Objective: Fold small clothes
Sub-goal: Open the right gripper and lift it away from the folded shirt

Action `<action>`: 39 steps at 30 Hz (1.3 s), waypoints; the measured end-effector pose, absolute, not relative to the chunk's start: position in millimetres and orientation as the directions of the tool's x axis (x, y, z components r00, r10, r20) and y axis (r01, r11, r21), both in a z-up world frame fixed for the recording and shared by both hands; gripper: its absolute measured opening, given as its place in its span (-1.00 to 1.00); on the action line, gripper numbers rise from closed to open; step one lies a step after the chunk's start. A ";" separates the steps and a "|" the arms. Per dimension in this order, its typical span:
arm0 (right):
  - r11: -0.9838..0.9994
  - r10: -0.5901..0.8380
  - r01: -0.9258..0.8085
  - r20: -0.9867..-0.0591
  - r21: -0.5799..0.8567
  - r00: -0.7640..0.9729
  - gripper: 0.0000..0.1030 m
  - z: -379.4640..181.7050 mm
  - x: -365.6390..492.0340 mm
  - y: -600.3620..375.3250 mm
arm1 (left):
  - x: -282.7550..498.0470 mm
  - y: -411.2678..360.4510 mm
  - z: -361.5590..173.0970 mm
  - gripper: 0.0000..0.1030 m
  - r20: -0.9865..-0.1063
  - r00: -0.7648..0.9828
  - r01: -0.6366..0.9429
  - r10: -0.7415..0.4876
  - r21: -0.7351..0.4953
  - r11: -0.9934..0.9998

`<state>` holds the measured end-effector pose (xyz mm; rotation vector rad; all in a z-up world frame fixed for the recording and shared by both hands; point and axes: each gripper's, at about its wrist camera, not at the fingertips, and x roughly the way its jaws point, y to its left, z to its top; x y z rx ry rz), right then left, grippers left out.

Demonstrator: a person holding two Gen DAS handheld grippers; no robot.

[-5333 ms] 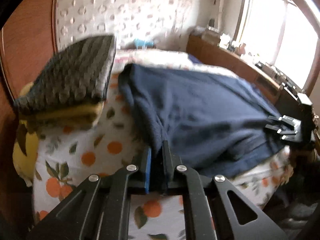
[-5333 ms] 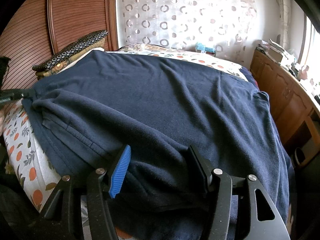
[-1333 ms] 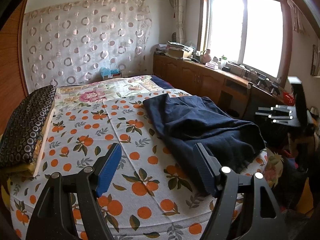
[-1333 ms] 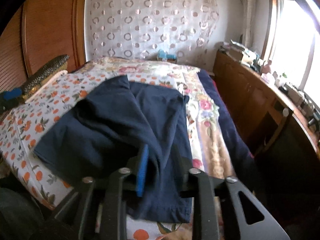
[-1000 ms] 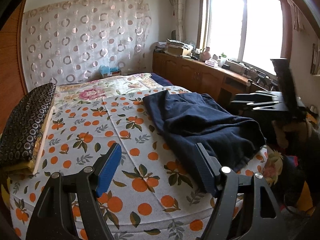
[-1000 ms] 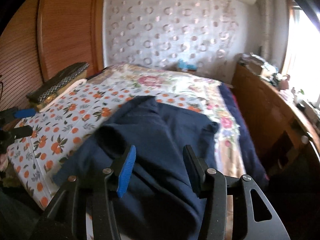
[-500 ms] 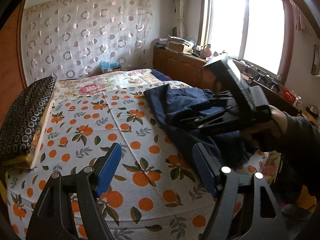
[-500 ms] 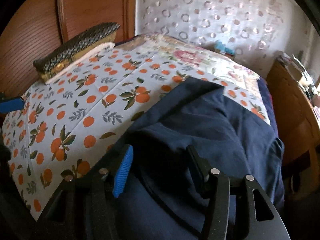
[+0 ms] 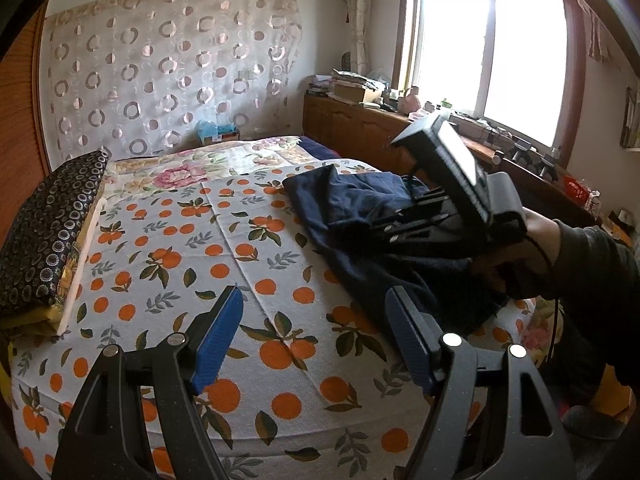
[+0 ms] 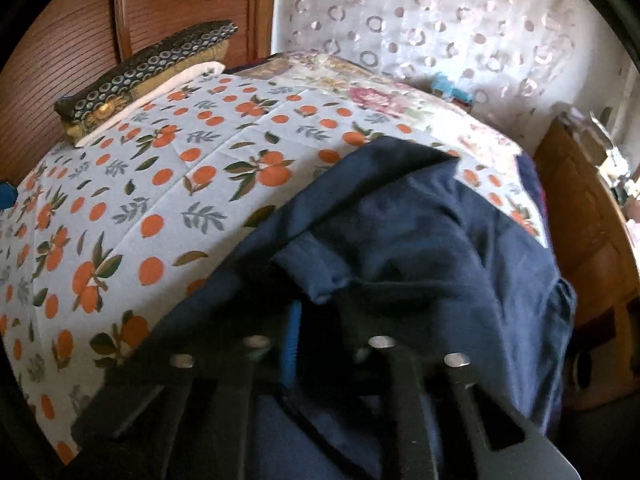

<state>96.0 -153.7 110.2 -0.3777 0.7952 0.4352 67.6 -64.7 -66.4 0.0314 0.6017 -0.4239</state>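
Observation:
A navy garment (image 9: pixel 352 208) lies crumpled on the right side of the orange-print bed (image 9: pixel 180 248). In the right wrist view the same garment (image 10: pixel 432 240) fills the lower right, with a raised fold near the fingers. My right gripper (image 10: pixel 316 320) is down on that fold; its jaws are closing and the cloth is pinched between them. The left wrist view shows the right gripper (image 9: pixel 376 224) resting on the garment, held by a hand in a dark sleeve (image 9: pixel 592 264). My left gripper (image 9: pixel 316 300) hovers open over the bed's near edge, with nothing between its fingers.
A dark patterned pillow stack (image 9: pixel 48 232) lies along the bed's left side against a wooden headboard (image 10: pixel 72 48). A wooden cabinet (image 9: pixel 360 128) with clutter runs under the window on the right. A floral cover (image 9: pixel 224 164) spreads at the far end.
The right gripper came down and in onto the navy garment, and its jaws went from wide apart to pinched on a fold. The left gripper stayed still and open.

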 end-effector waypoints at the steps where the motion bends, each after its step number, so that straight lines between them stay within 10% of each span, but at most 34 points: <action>1: 0.855 0.229 -0.492 -0.733 -0.162 0.640 -0.80 114.1 94.2 -157.5 | 67.5 -65.2 -66.5 0.45 -0.556 0.740 0.396 -0.377 -0.093 0.914; 9: 0.941 0.148 -0.299 -0.604 -0.158 0.783 -0.81 174.5 109.6 -216.7 | 67.4 -69.0 -67.4 0.45 -0.557 0.737 0.402 -0.383 -0.094 0.911; 21: 0.963 -0.240 0.091 -0.651 -0.254 0.720 -0.69 159.8 187.3 -281.3 | 68.1 -70.8 -70.8 0.45 -0.567 0.728 0.407 -0.385 -0.095 0.909; 39: 0.999 -0.018 -0.018 -0.730 -0.042 0.683 -0.23 133.8 195.9 -340.2 | 73.1 -81.3 -77.8 0.45 -0.587 0.704 0.427 -0.400 -0.099 0.899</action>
